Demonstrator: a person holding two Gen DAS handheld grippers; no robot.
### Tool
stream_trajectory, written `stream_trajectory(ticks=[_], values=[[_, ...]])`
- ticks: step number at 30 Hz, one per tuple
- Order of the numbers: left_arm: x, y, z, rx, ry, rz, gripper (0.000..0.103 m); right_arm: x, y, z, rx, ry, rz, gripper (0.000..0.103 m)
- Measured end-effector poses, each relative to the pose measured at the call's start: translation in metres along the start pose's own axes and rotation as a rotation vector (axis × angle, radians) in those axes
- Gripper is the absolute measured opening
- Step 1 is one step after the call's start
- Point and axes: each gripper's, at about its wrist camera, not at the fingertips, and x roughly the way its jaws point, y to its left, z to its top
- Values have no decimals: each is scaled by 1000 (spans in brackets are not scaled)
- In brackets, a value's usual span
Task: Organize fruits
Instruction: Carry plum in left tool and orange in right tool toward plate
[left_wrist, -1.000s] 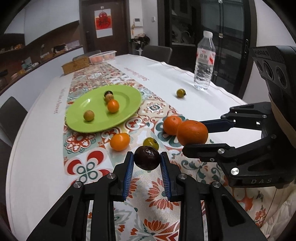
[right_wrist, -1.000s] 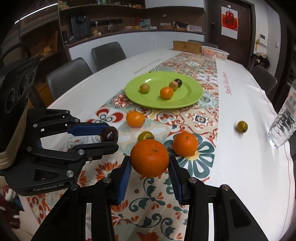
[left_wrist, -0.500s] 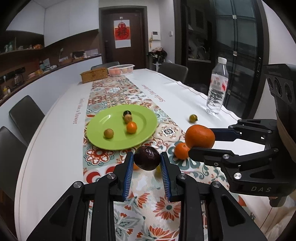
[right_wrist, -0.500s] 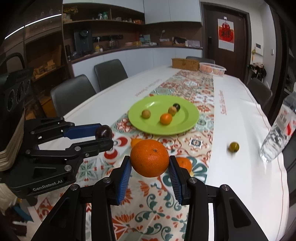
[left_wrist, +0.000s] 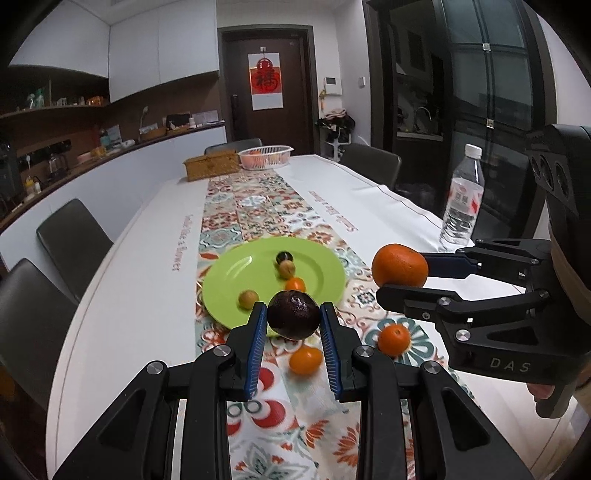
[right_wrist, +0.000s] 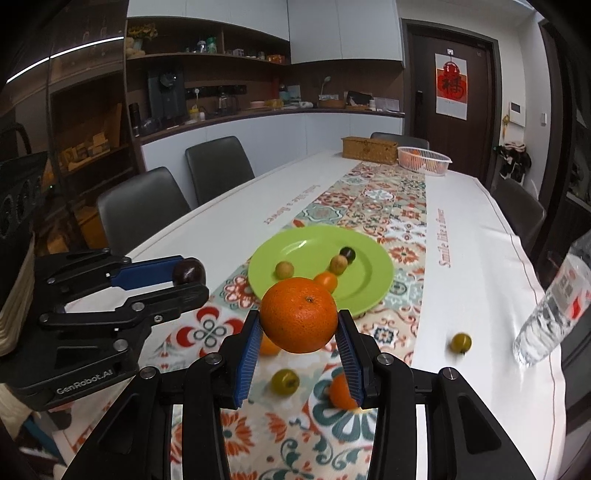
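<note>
My left gripper (left_wrist: 293, 320) is shut on a dark purple plum (left_wrist: 293, 314), held above the patterned table runner. To its right, my right gripper (right_wrist: 299, 325) is shut on a large orange (right_wrist: 299, 320); the same orange (left_wrist: 399, 265) shows in the left wrist view. The plum (right_wrist: 189, 270) also shows in the right wrist view, at the left gripper's tips. Ahead lies a green plate (left_wrist: 236, 273) holding several small fruits. On the runner below lie two small oranges (left_wrist: 393, 339) (left_wrist: 304, 360) and a green fruit (right_wrist: 284, 382). Another green fruit (right_wrist: 461, 342) lies on the white cloth.
A clear water bottle (left_wrist: 462, 201) stands at the table's right edge. A wicker box (left_wrist: 211, 166) and a white basket (left_wrist: 265, 156) with fruit sit at the far end. Grey chairs (left_wrist: 74, 240) line the table's left side.
Both grippers have risen from the table with their fruit, and the views have tilted up. The plate and loose fruits now sit lower and farther beneath them.
</note>
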Motion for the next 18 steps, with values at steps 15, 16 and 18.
stream_trajectory(ticks=[15, 16, 18], values=[[41, 34, 40, -52, 27, 12, 29, 43, -15, 50, -8, 30, 21, 42], [45, 38, 42, -56, 33, 13, 29, 47, -16, 52, -7, 34, 22, 42], [53, 43, 44, -65, 47, 11, 29, 56, -17, 56, -10, 46, 23, 42]])
